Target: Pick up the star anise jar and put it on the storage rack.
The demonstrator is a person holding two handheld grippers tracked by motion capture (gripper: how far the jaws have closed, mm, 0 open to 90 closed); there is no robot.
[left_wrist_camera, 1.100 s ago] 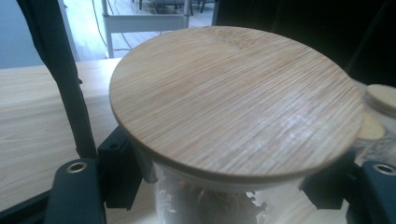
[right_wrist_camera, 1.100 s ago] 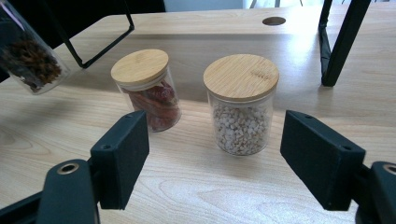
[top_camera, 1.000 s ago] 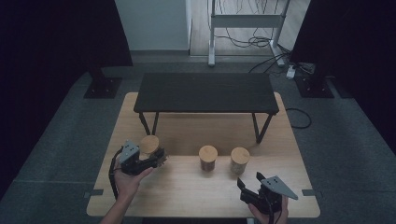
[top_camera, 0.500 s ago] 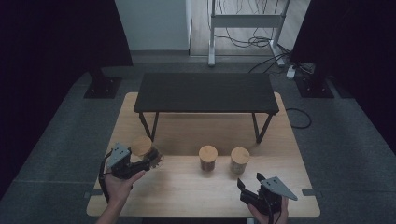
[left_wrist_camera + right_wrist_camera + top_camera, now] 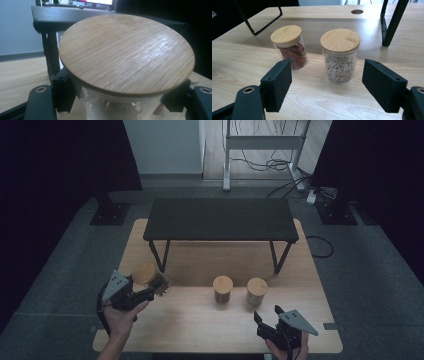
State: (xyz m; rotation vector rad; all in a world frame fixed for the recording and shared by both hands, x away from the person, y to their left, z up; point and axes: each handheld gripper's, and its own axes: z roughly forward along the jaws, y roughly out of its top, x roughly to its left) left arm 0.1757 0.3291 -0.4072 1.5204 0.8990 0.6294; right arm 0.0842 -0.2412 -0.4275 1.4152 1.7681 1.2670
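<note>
Left gripper [image 5: 150, 291]: we grip one lidded jar [image 5: 125, 57], lifted.
Right gripper [image 5: 329, 87]: released, facing two jars [image 5: 340, 53] awaiting handling.

Light wooden table [image 5: 200, 330] with a black low shelf [image 5: 220, 217] and two lidded jars [image 5: 223, 289].

The jar [image 5: 125, 62] is a clear glass cylinder with a round, pale bamboo lid that sits flat and closed on top. It stands roughly upright, with the lid tipped slightly in the left gripper view. In the high view the jar [image 5: 149, 277] is at the left part of the wooden table, near the left leg of the black shelf. Its contents are too blurred to identify.
</note>
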